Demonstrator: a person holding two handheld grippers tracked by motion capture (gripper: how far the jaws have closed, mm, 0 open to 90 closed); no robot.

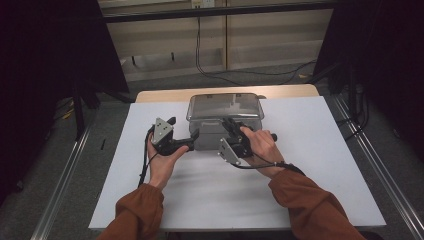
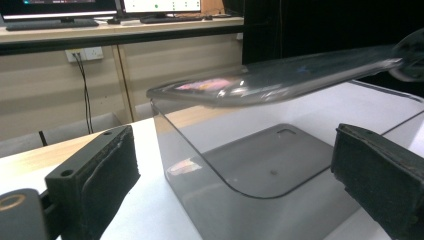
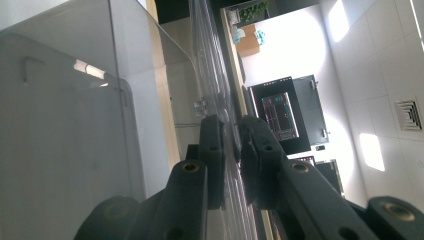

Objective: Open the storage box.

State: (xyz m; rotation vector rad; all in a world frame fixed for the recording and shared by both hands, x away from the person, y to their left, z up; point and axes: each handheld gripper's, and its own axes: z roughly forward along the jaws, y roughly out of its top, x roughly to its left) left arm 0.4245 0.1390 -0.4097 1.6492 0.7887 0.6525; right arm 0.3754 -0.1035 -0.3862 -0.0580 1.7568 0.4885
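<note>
A smoky clear plastic box stands at the middle of the white table, with a clear lid over it. My right gripper reaches over the box's front edge and is shut on the lid's rim. In the right gripper view the two jaws pinch the thin lid edge at my right gripper, beside the box wall. My left gripper is open at the box's front left corner. In the left gripper view the lid hovers tilted above the box, between my left gripper's wide-apart jaws.
The white table sheet has bare room on both sides of the box and in front of it. Metal rails run along the floor left and right. A wooden strip edges the table's far side, with a wall and cables behind.
</note>
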